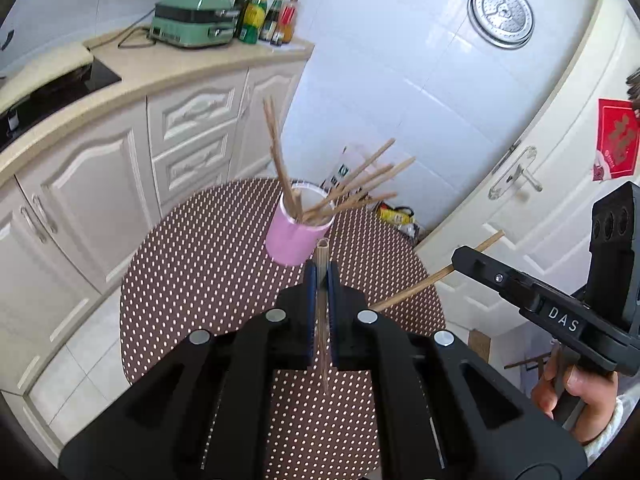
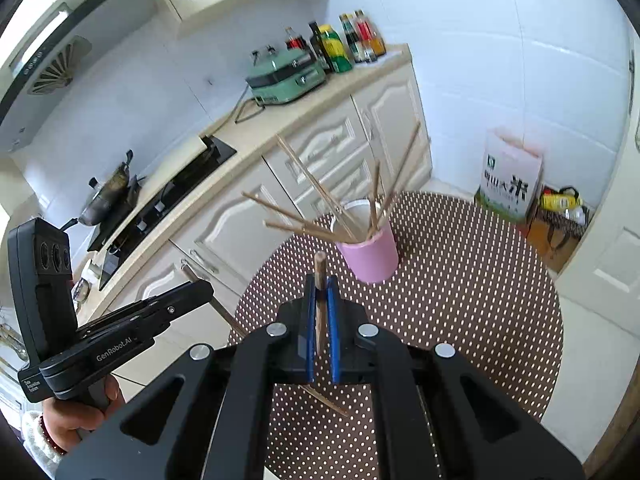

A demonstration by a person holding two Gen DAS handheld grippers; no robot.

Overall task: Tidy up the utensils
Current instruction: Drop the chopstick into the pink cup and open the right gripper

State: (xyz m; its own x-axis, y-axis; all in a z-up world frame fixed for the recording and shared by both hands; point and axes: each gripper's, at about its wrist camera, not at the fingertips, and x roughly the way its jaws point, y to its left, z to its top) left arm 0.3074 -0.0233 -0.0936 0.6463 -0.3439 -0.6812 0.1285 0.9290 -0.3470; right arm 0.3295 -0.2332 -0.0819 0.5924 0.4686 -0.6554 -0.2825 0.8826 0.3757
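A pink cup [image 1: 294,236] stands on the round brown polka-dot table [image 1: 192,280] and holds several wooden chopsticks [image 1: 360,184] that fan outward. It also shows in the right wrist view [image 2: 370,254]. My left gripper [image 1: 321,272] is shut on one wooden chopstick [image 1: 322,256], just in front of the cup. My right gripper [image 2: 320,284] is shut on another chopstick [image 2: 319,268], short of the cup. The right gripper also shows at the right of the left wrist view [image 1: 464,258] with its chopstick [image 1: 424,280] slanting across.
Cream kitchen cabinets [image 1: 100,184] and a counter with a green appliance [image 1: 192,20] and bottles [image 1: 268,16] run behind the table. A stove with a pan [image 2: 108,196] is at left. A rice bag [image 2: 510,184] sits on the floor; a door [image 1: 520,176] is at right.
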